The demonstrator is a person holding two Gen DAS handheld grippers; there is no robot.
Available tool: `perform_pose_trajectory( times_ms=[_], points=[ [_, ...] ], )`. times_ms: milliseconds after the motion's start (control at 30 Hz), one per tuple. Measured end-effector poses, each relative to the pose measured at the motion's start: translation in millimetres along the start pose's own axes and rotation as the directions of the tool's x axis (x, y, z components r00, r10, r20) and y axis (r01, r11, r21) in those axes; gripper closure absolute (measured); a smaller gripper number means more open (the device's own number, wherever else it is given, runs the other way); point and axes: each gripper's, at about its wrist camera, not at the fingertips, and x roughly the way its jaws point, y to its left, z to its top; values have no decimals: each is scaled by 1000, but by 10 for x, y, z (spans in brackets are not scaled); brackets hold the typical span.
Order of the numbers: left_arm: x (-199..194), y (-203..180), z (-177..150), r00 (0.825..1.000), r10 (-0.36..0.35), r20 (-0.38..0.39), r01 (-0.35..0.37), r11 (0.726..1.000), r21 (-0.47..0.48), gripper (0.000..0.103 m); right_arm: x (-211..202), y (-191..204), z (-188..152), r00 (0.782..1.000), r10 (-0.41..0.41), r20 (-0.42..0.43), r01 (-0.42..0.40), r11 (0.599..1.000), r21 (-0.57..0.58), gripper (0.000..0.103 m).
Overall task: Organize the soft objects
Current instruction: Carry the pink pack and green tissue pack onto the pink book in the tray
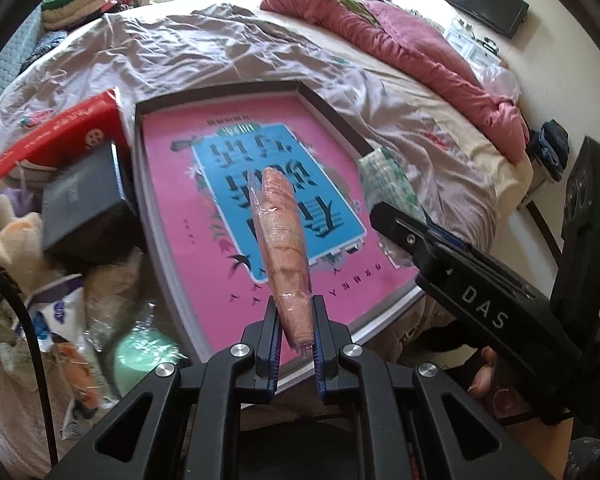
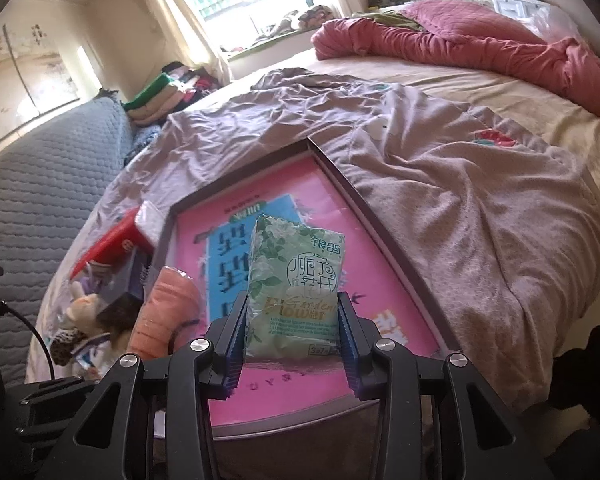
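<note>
My left gripper is shut on an orange plush carrot wrapped in clear plastic, held above a shallow box with a pink and blue cover inside. The carrot also shows in the right wrist view, left of the right gripper. My right gripper is shut on a green tissue pack, held over the same box. The right gripper's body shows in the left wrist view, with the tissue pack at the box's right edge.
The box lies on a wrinkled mauve sheet on a bed. Left of it are a red box, a dark case, a plush bunny, and a green ball. A pink quilt lies at the far side.
</note>
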Motion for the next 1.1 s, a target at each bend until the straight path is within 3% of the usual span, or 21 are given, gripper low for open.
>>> perform_pose_trajectory(
  times_ms=[400,933,1033,1100],
  points=[
    [147,-26,-37,999,-11,-53,11,1000,2,89,133,-77,-44,996,-81,-32,80,996,-43,60],
    [228,55,-21,997,27,-76,-30,999,-34,89,213,-133,-71,993,-97,-68,95,995,-21,58],
    [237,67,-27,996,33,-82,-36,999,-38,87,202,-144,-68,993,-99,-69,98,995,-15,58],
    [238,87,-30,996,34,-86,-38,998,-47,76,198,-147,-66,993,-96,-68,96,995,-12,57]
  ],
)
